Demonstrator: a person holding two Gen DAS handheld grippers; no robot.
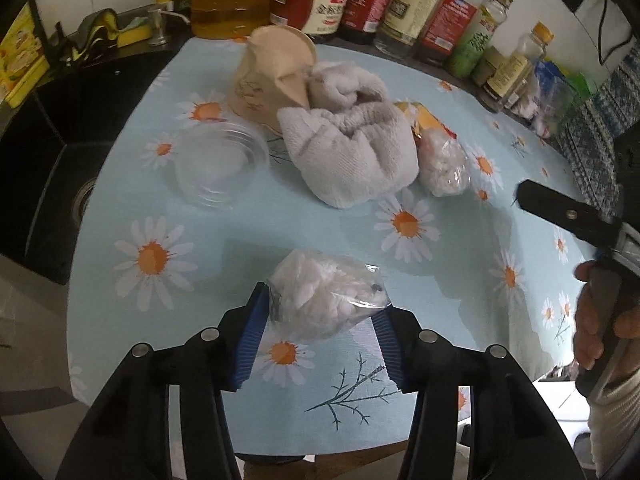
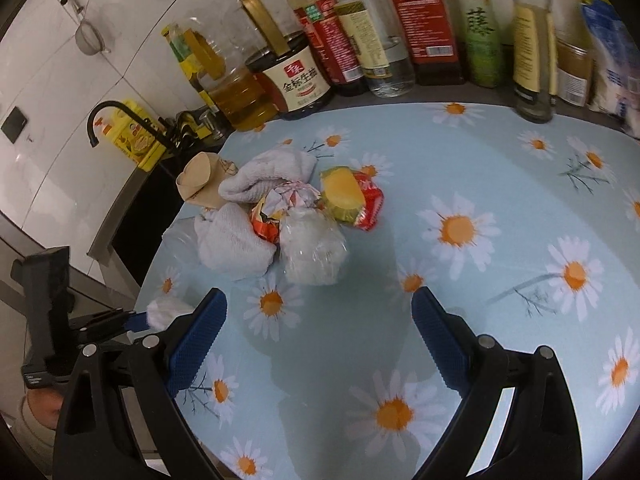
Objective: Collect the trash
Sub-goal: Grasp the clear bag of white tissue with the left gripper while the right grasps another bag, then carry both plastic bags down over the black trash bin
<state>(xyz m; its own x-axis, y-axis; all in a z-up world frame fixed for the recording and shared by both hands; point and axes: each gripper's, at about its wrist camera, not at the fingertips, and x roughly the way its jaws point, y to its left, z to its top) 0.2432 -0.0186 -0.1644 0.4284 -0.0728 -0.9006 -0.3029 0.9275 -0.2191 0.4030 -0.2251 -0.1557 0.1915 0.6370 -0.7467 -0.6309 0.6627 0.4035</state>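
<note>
Left wrist view: my left gripper points steeply down at the daisy-print tablecloth, and its blue ribbed pads press on both sides of a clear plastic bag of white scraps, which rests on the cloth at the near edge of the table. I judge the jaws closed on that bag. Beyond it, mid-table, I see a crumpled grey towel, a crushed paper cup touching the towel's far side, a clear glass bowl just left of the towel, and a second bag of white scraps touching the towel's right side, with a yellow and red wrapper behind it. A row of bottles lines the far edge, and a black sink lies to the left. At the right edge, a hand with a pale knit cuff grips the handle of the other tool, whose black finger reaches in over the cloth. In the right wrist view, my right gripper is tilted downward over bare cloth near the pile, jaws standing wide apart with nothing between the blue pads. The second bag lies just ahead of them, apart from both fingers. The left tool appears at the lower left of this view, with the white bag at its tip.
</note>
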